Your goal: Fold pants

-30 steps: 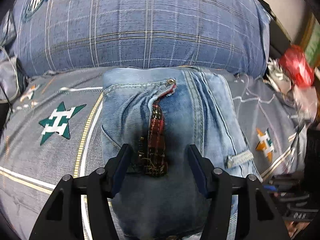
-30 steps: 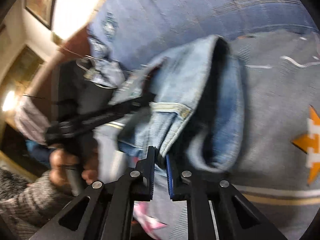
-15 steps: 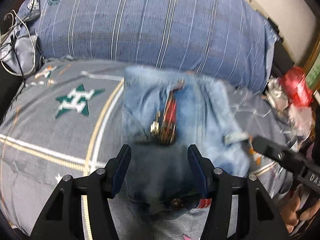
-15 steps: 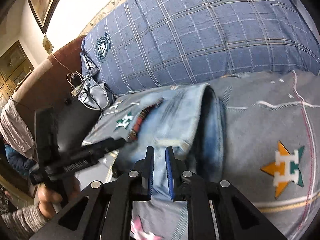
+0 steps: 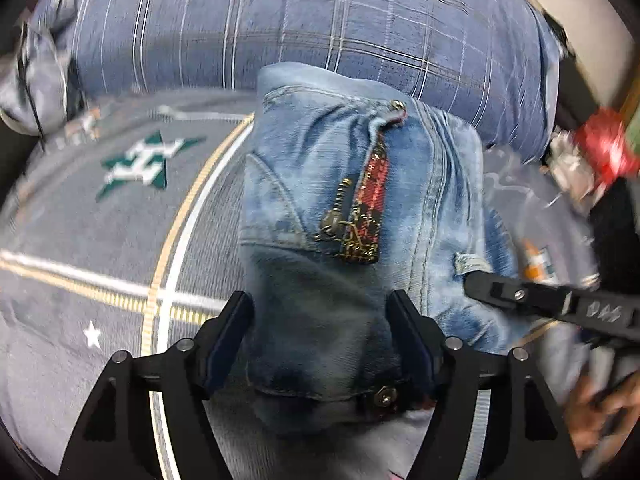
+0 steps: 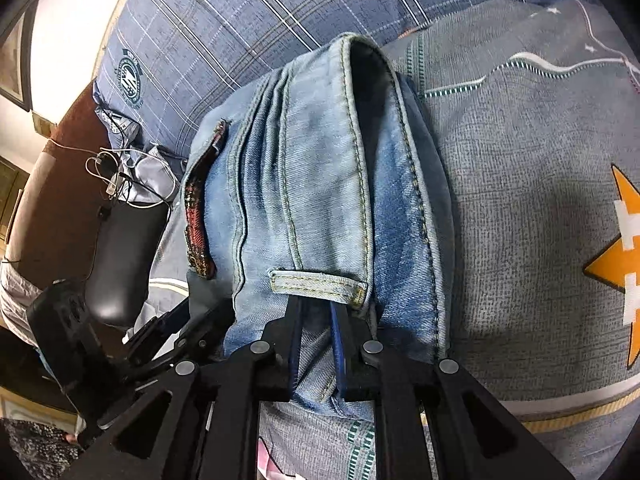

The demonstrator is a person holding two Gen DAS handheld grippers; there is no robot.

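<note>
A grey star-print bedspread (image 5: 120, 240) covers the bed. At 6 o'clock the left gripper (image 5: 320, 336) straddles the folded jeans (image 5: 340, 200), jaws spread; the right gripper (image 6: 316, 332) pinches their waistband. Plaid pillow (image 5: 320, 28) at 12.

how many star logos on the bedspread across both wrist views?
2. A green star lies left of the folded jeans in the left wrist view; an orange star sits at the right edge of the right wrist view. The jeans may hide more.
</note>
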